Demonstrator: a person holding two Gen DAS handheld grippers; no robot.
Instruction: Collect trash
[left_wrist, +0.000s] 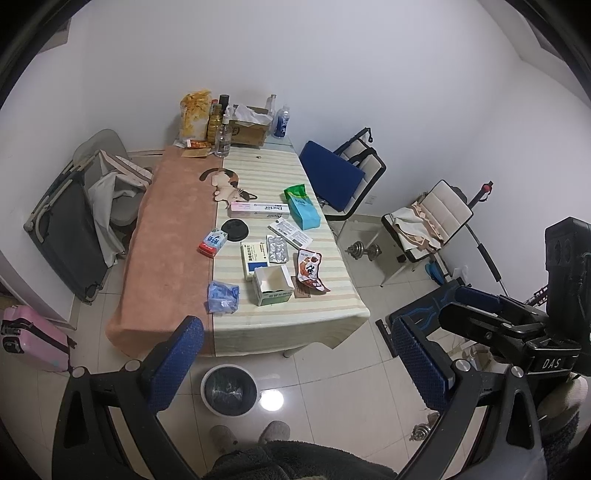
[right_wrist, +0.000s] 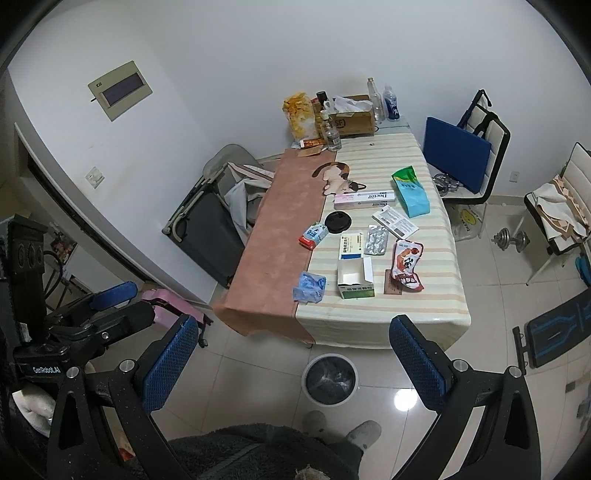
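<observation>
Several pieces of litter lie scattered over the near half of the long cloth-covered table (left_wrist: 166, 229): a crumpled blue plastic wrapper (left_wrist: 222, 297) nearest the edge, an opened white-and-green cardboard box (left_wrist: 272, 290) just beside it, a torn red snack pouch (left_wrist: 309, 271), a silver blister pack (left_wrist: 277, 250), a white-and-blue medicine carton (left_wrist: 252, 259), a black round lid (left_wrist: 235, 229), a small red-and-blue carton (left_wrist: 212, 242), a teal-and-green foil bag (left_wrist: 302, 207) and a long pink "Doctor" box (left_wrist: 258, 209). On the tiled floor below the table's near end stands the round white bin with a black liner (left_wrist: 229, 389), apparently empty. Left gripper (left_wrist: 295, 365) and right gripper (right_wrist: 291, 363) both hang spread wide, high above floor and bin, well apart from the table, gripping nothing. Judgement: collection not yet begun; this is the approach step. Next move likely calls for lowering one gripper forward to the nearest item, the blue wrapper, closing gently on its crumpled bulk, then carrying it to the bin. Bottles and boxes at the far wall end look like keepers, uncertain.
</observation>
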